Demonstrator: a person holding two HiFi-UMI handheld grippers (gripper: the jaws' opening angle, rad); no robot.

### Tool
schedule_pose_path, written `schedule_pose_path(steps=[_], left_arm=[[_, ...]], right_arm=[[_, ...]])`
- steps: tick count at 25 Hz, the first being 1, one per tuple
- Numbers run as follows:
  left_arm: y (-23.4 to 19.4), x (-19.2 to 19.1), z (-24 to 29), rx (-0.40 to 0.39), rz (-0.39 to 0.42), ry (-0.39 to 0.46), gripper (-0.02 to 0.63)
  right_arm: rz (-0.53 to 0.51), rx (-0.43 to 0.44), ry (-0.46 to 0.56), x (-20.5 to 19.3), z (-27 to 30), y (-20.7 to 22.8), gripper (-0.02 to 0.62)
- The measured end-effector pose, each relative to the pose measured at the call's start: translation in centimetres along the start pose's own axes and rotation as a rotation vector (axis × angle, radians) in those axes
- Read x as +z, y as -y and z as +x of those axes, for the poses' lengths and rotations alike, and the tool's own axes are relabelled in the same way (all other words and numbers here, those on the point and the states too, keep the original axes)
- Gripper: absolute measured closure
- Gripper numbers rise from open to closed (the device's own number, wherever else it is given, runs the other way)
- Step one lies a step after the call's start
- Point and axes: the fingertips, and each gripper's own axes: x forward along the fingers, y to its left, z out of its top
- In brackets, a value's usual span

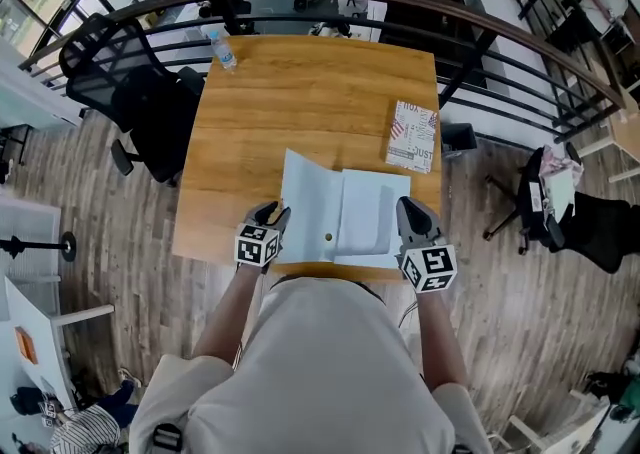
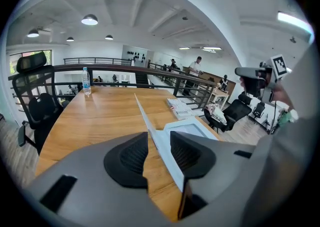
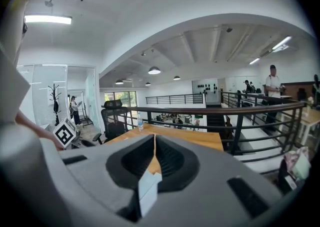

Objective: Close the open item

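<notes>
Task thing: a pale folder (image 1: 365,212) lies open on the desk (image 1: 300,92), at the near edge, in the lower middle of the head view.
Cover: the left-hand cover (image 1: 305,207) stands tilted up from the desk, not flat and not yet over the right half.
Left hand-held gripper (image 1: 268,214): at the cover's lower left corner. Its own view shows the jaws spread, with the thin cover running slantwise between them. Bare wood shows beside the sheet, so it looks propped rather than squeezed.
Right hand-held gripper (image 1: 412,214): at the folder's lower right edge. Its own view shows the jaws pressed together to a narrow slit, with a pale corner of the folder caught low between them.
Done so far: the cover appears lifted partway, and the right half seems to be held steady.
Left to do: by my reading, the cover has to swing over to the right and lie flat on the other half. A small dark stud (image 1: 328,237) near the fold may be a fastener; I cannot tell.
Writing: none visible on the folder. A booklet (image 1: 412,137) at the desk's upper right carries red and dark print, too small to read surely. The bottle (image 1: 222,47) at the upper left has a label I cannot read.
</notes>
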Motion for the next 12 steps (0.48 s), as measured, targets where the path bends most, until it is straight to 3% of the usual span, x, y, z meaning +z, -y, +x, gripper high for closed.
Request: schedule_pose_path(steps=[12], left_arm=[[0.7, -0.5, 1.9, -0.071, -0.001, -0.037, 0.472]], right_arm=[[0.000, -0.034, -0.033, -1.0, -0.1, -0.6, 0.583]])
